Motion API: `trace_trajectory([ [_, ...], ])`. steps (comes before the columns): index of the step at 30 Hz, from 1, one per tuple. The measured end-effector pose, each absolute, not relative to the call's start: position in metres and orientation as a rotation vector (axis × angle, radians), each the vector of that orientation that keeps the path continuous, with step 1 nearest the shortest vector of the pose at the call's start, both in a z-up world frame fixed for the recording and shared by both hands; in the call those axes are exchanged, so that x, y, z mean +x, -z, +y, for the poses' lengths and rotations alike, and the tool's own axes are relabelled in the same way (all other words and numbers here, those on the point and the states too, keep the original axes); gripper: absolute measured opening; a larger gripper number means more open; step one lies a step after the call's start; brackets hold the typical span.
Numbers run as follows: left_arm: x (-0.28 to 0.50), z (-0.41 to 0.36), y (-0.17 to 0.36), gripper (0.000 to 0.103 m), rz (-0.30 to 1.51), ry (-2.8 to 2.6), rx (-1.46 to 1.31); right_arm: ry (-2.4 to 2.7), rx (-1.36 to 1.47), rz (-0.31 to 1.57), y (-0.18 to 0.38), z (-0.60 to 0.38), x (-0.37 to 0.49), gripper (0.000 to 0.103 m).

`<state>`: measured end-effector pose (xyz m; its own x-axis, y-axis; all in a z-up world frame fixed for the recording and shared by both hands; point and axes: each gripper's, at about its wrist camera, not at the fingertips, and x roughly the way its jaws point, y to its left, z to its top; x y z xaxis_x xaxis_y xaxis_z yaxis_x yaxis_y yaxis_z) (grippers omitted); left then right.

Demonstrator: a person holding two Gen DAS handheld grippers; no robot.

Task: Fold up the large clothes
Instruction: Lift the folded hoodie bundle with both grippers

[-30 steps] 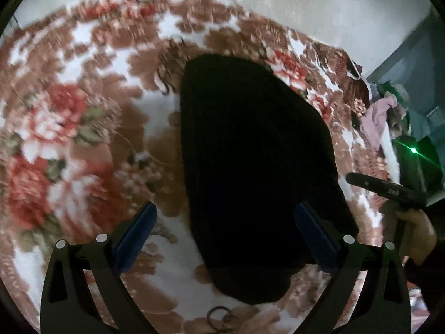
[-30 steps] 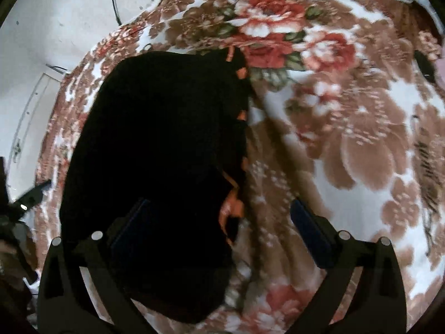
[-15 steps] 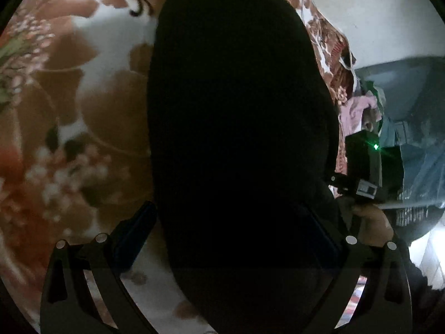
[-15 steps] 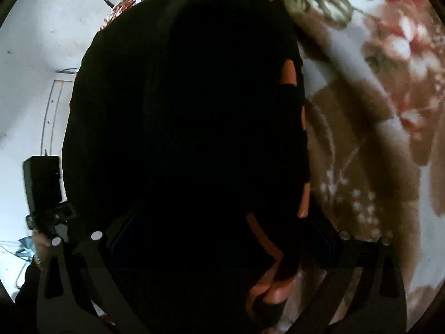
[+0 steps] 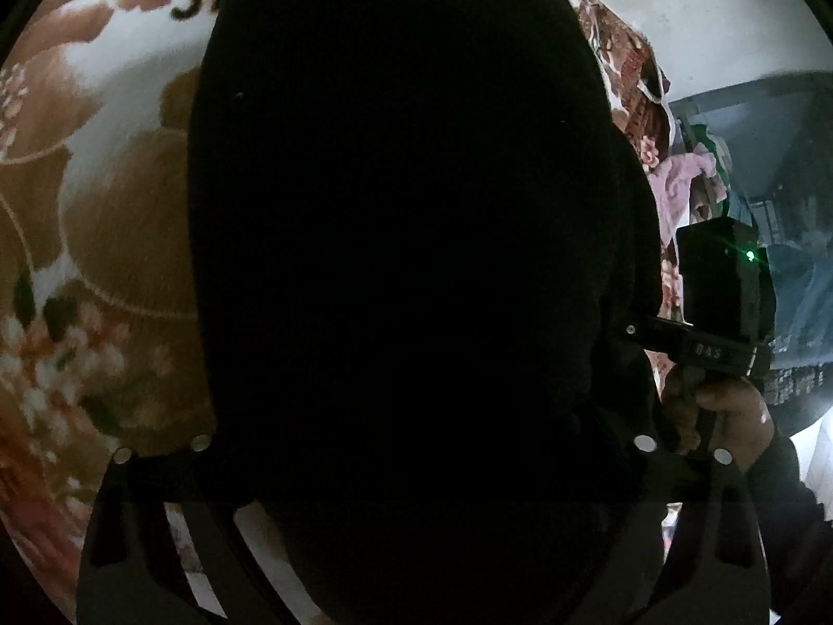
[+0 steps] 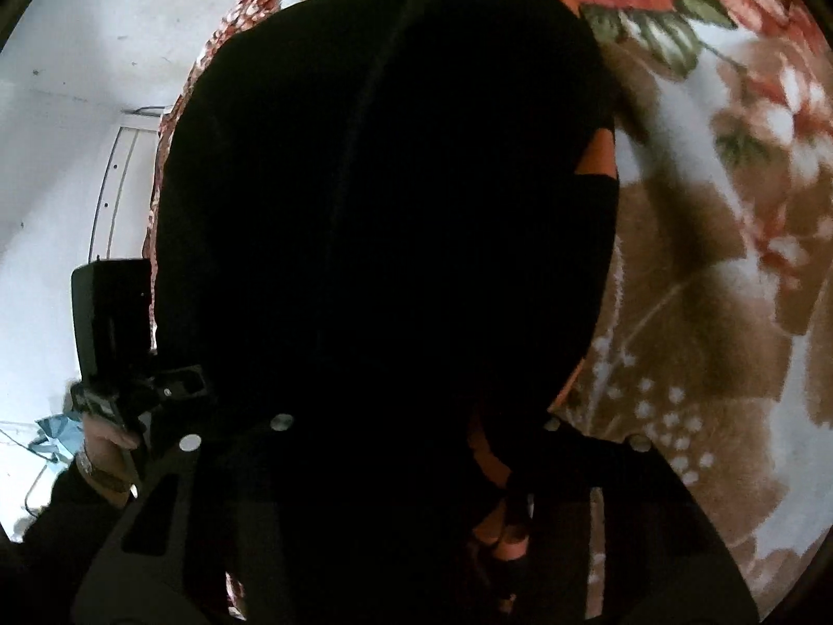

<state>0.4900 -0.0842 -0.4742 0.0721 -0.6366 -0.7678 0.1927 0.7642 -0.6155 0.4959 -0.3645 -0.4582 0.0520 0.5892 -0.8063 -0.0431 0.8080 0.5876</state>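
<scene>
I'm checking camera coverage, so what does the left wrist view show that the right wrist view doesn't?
Only the left wrist view: pink clothes heaped at the far right, and the right hand. Only the right wrist view: orange trim on the garment's edge, the left hand and a white wall. Both: the black garment filling the frame, lying on a flowered blanket.

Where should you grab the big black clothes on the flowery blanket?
Probably the near edge of the black garment, one corner per hand-held gripper, coming from above. It lies flat on the flowery blanket, so only its edges lift; the orange-trimmed side marks one.
</scene>
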Motion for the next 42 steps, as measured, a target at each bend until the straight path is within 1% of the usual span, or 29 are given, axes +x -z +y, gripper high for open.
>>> trace_trajectory([
  [2,0.488,-0.086,0.471,0.081,1.354,0.654,-0.391,-0.501,0.498,1.442,0.454,-0.366,0.492,0.042],
  [3,0.489,-0.083,0.468,0.079,1.353,0.657,-0.393,-0.514,0.477,1.435,0.447,-0.364,0.491,0.038],
  [4,0.488,-0.083,0.464,0.074,1.350,0.662,-0.392,-0.523,0.465,1.429,0.442,-0.363,0.492,0.035],
  [5,0.490,-0.082,0.459,0.071,1.346,0.666,-0.380,-0.534,0.468,1.423,0.435,-0.364,0.492,0.034],
  [7,0.486,-0.086,0.443,0.067,1.328,0.675,-0.344,-0.548,0.484,1.410,0.421,-0.368,0.488,0.031],
  [9,0.483,-0.093,0.425,0.066,1.309,0.683,-0.317,-0.572,0.527,1.387,0.402,-0.369,0.480,0.028],
  [12,0.476,-0.101,0.399,0.065,1.303,0.703,-0.293,-0.564,0.507,1.374,0.375,-0.371,0.466,0.028],
  [15,0.469,-0.109,0.375,0.064,1.301,0.737,-0.265,-0.552,0.555,1.360,0.359,-0.386,0.447,0.028],
  [20,0.448,-0.130,0.327,0.063,1.271,0.829,-0.188,-0.523,0.639,1.269,0.316,-0.421,0.397,0.028],
  [23,0.431,-0.163,0.295,0.063,1.244,0.897,-0.120,-0.496,0.688,1.198,0.283,-0.463,0.358,0.028],
  [25,0.416,-0.194,0.275,0.063,1.220,0.948,-0.089,-0.469,0.681,1.152,0.261,-0.496,0.329,0.028],
  [27,0.397,-0.238,0.261,0.063,1.201,1.019,-0.074,-0.419,0.674,1.120,0.239,-0.533,0.299,0.028],
  [28,0.388,-0.247,0.258,0.063,1.198,1.049,-0.070,-0.375,0.677,1.107,0.227,-0.560,0.277,0.028],
  [32,0.347,-0.353,0.250,0.063,1.201,1.217,-0.059,-0.224,0.670,1.073,0.196,-0.645,0.207,0.028],
  [39,0.260,-0.512,0.258,0.063,1.247,1.538,0.008,0.139,0.731,0.986,0.161,-0.775,0.039,0.028],
  [42,0.216,-0.574,0.273,0.063,1.270,1.699,0.077,0.288,0.782,0.931,0.163,-0.805,-0.027,0.028],
])
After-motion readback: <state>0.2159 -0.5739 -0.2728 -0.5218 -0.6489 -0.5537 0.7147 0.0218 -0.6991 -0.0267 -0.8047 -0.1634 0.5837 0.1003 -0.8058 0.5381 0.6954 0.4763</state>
